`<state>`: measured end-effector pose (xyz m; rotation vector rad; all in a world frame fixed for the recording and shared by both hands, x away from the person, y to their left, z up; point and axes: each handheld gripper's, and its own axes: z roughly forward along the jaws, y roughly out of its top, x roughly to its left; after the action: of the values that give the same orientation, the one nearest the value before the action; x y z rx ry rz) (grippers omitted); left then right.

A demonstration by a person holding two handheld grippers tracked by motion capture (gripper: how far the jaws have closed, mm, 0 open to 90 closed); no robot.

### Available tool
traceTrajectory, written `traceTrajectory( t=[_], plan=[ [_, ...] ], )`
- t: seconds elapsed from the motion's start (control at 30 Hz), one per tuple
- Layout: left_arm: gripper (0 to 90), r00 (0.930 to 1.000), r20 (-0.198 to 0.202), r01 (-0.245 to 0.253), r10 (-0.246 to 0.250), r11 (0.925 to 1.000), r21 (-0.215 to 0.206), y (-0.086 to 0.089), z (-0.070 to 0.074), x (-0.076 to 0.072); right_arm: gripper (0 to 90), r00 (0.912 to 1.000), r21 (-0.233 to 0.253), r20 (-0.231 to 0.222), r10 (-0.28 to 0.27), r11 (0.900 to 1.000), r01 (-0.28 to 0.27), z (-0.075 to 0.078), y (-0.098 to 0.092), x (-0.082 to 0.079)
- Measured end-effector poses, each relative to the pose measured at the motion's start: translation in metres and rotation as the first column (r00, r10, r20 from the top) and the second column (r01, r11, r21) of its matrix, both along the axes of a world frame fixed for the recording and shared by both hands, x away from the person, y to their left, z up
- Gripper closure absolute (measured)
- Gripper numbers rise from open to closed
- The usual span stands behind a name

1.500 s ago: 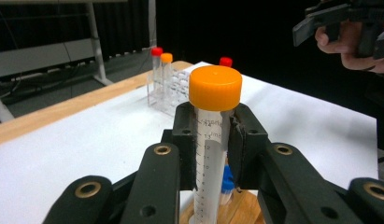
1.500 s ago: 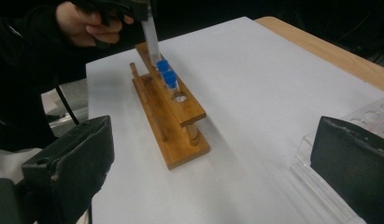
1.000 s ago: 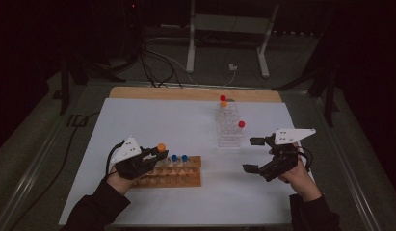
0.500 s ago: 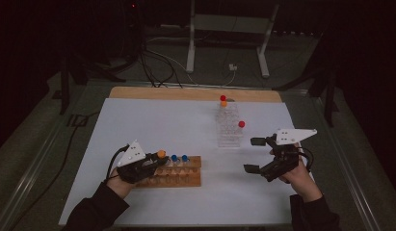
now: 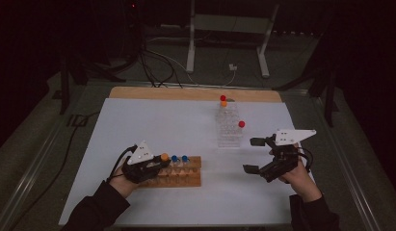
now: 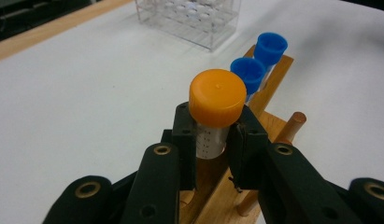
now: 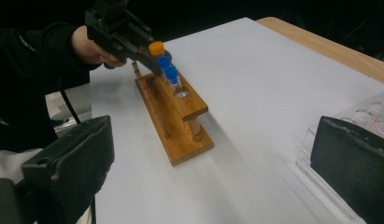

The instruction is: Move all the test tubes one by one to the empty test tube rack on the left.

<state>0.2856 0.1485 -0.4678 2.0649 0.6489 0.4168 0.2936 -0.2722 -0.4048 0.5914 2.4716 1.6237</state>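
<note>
Landmark: wooden rack [image 5: 178, 172], lying on the white table [image 5: 152, 120] near its front edge; seen also in the right gripper view [image 7: 173, 119].
Left gripper [image 5: 154, 163]: at the left end of the wooden rack; jaws pinched on the orange-capped tube [image 6: 214, 112], one pad on each side of the clear barrel just under the cap.
Orange-capped tube: upright over the left end of the wooden rack, cap above the jaw tips; whether the foot sits in a hole cannot be told.
Blue-capped tubes [image 6: 259, 63]: two, standing in the wooden rack just beyond the orange-capped tube, in one row with it [image 5: 179, 158].
Empty hole [image 7: 181, 94]: in the top board of the wooden rack, next after the blue caps toward its right end.
Right gripper [image 5: 253, 155]: well right of the wooden rack, above the table; jaws spread wide, nothing between them.
Clear rack [image 5: 228, 126]: behind and right of the wooden rack, apart from it; carries red caps [image 5: 241, 124] and an orange cap [image 5: 223, 103].
Left hand [image 5: 119, 179]: at the left end of the wooden rack, around the gripper handle.
</note>
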Motion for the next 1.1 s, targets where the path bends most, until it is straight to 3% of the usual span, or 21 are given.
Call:
traceTrajectory(
  t=[0.3,0.47,0.67,0.77,0.93,1.03,1.1],
  plan=[
    [74.2,0.9997,-0.021,0.011,-0.011,0.9999,-0.007,0.002,0.001,0.003,0.0,1.0000,-0.002,-0.001,0.002,1.000,-0.002,0.000,0.000,0.000],
    [55.0,0.9994,-0.030,0.017,-0.017,0.9998,-0.007,0.006,0.003,0.000,0.0,1.0000,-0.006,0.001,0.001,1.000,-0.001,0.001,0.001,0.000],
    [35.1,0.9992,-0.020,0.033,-0.034,0.9979,-0.055,0.017,0.009,-0.009,0.0,0.9997,-0.007,0.020,-0.014,1.000,0.014,0.006,0.001,0.004],
    [20.6,0.9988,-0.018,0.044,-0.046,0.9953,-0.086,0.023,0.011,-0.014,0.0,0.9986,-0.003,0.036,-0.038,0.999,0.038,0.011,0.000,0.009],
    [3.3,0.9961,0.005,0.088,-0.088,0.9797,-0.180,0.036,0.013,-0.023,0.0,0.9940,-0.022,0.066,-0.086,0.996,0.088,0.017,0.002,0.024],
    [1.3,0.9965,0.022,0.083,-0.081,0.9739,-0.211,0.044,0.013,-0.028,0.0,0.9912,-0.028,0.077,-0.108,0.993,0.110,0.021,0.005,0.037],
    [0.7,0.9975,0.033,0.069,-0.063,0.9753,-0.210,0.047,0.012,-0.030,0.0,0.9873,-0.030,0.082,-0.136,0.990,0.139,0.023,0.007,0.046]
  ],
)
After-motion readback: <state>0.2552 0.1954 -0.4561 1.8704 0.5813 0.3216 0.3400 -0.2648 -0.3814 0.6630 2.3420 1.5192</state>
